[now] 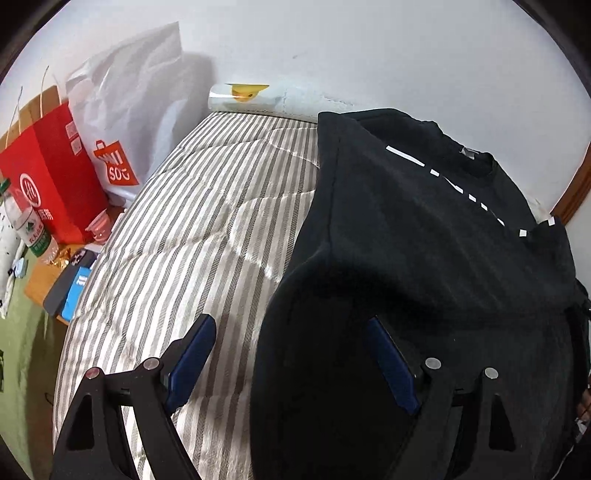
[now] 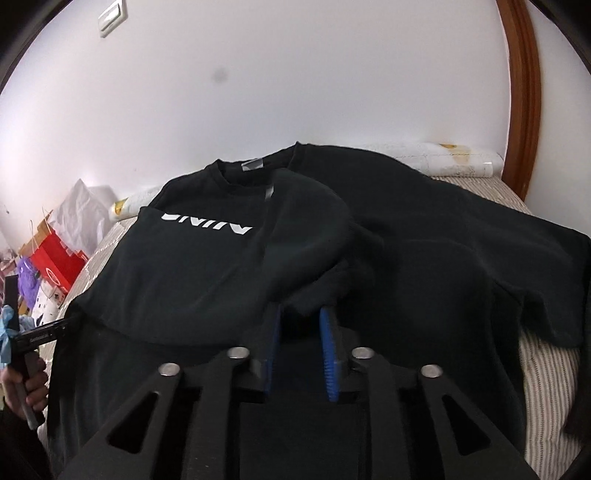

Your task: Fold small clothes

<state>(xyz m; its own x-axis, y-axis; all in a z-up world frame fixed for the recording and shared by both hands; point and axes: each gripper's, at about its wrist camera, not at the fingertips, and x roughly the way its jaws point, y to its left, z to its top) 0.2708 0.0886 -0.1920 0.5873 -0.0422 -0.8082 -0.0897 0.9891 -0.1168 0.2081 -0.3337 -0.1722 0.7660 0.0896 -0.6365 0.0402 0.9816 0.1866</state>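
Off the far left edge of my bed, a red paper bag (image 1: 48, 177) stands upright with a white plastic bag (image 1: 125, 118) bearing an orange logo just behind it, both against the wall. Beside the red bag, nearer me, a clear water bottle (image 1: 27, 225) with a green label leans. Below them a dark box and a blue box (image 1: 75, 291) lie on a small wooden surface by the bed's left edge. At the bed's far edge, along the wall, a pale roll (image 1: 243, 98) with a yellow patch lies on its side. A brown wooden frame (image 2: 521, 92) curves up at the right, and a white switch (image 2: 110, 16) sits high on the wall.
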